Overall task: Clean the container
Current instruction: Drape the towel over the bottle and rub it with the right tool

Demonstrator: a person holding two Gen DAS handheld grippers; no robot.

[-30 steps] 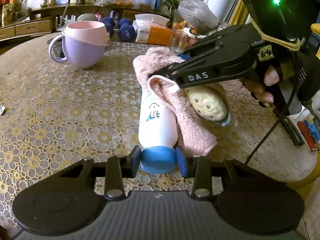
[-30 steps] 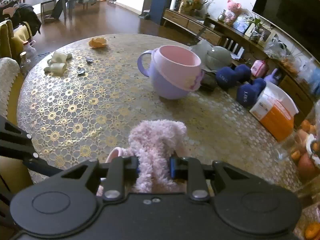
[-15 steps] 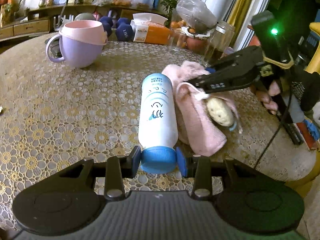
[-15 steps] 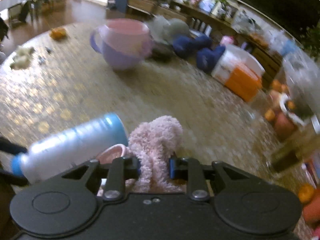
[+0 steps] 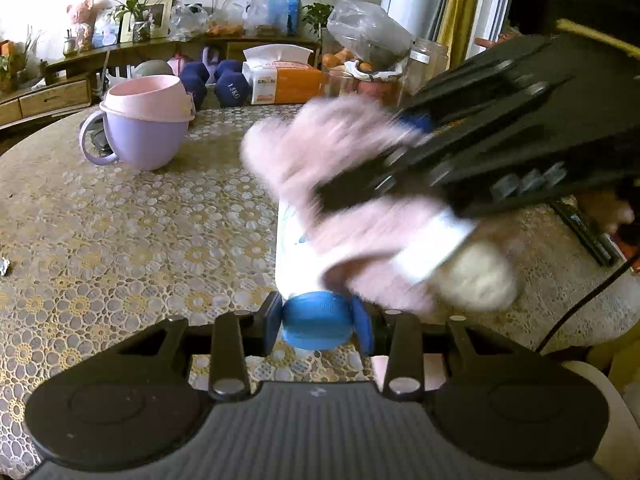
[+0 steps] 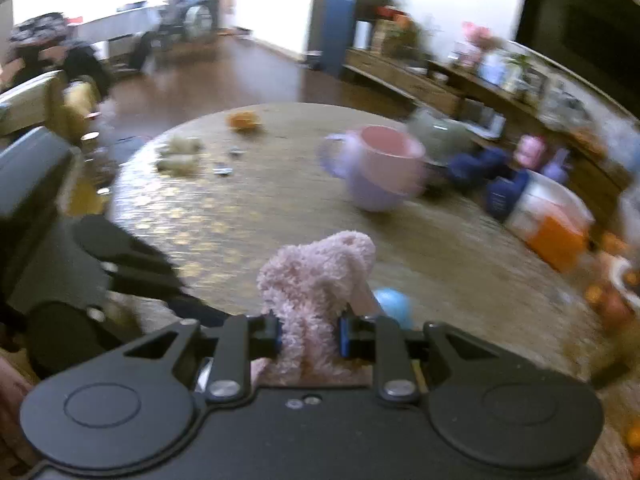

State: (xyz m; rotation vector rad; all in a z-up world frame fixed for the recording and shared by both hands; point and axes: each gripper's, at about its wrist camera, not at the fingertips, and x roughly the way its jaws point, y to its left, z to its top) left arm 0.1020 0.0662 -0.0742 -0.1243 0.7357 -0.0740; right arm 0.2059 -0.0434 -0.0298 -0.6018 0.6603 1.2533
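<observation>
My left tool (image 5: 318, 322) is clamped on the blue ribbed cap (image 5: 316, 320) of a smooth white plastic bottle (image 5: 290, 248), which lies stretched away from me toward twelve o'clock above the bench (image 5: 120, 240). Most of its cylindrical body is hidden under a fluffy pink cloth (image 5: 340, 184), blurred in this view. My right tool (image 6: 308, 334) is pinched tight on that same cloth (image 6: 316, 280); in its own camera the pile reads as short, shaggy loops bunched into a rounded lump between the blue pads. From the left camera the right tool (image 5: 384, 176) comes in from two o'clock as a flat black angular frame lying across the cloth. A pale, rounded, dimpled part (image 5: 480, 276) hangs at the cloth's edge at about four o'clock; I cannot tell what it is.

The bench wears a lacy cover of gold and cream circular flowers. At ten o'clock from the bottle stands a rounded lilac mug (image 5: 140, 132) with a looped handle and a pink liner tilted inside it. Behind it at twelve o'clock sit dark blue hexagonal dumbbells (image 5: 230, 86) and an orange-and-white tissue box (image 5: 284, 76).
</observation>
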